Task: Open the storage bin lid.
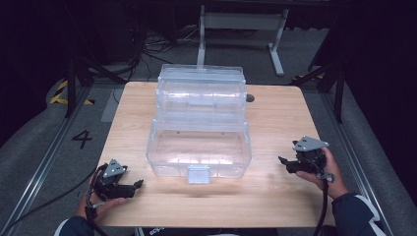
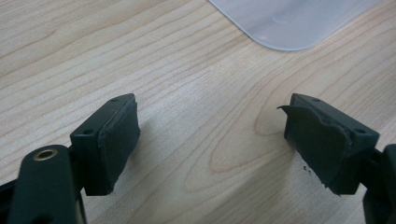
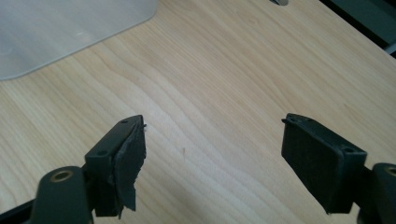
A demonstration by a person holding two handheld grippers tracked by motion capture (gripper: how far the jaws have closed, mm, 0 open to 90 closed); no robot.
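A clear plastic box [image 1: 199, 147] stands open in the middle of the wooden table [image 1: 275, 118], its tiered lid [image 1: 200, 88] tipped back behind it and a latch tab [image 1: 198, 173] at its front. My left gripper [image 1: 140, 184] rests near the front left corner, open, jaws empty and aimed right toward the box. In the left gripper view the left gripper [image 2: 210, 140] has bare wood between its pads and a corner of the box [image 2: 289, 23] beyond. My right gripper [image 1: 281, 160] hangs right of the box, open and empty. The right gripper [image 3: 212, 154] looks down on wood, the box corner [image 3: 56, 32] upper left.
A small dark hole [image 1: 250, 98] sits in the table behind the box. A white desk frame [image 1: 241, 29] and cables [image 1: 147, 46] lie on the grey floor beyond. A floor marking "4" [image 1: 82, 138] is left of the table.
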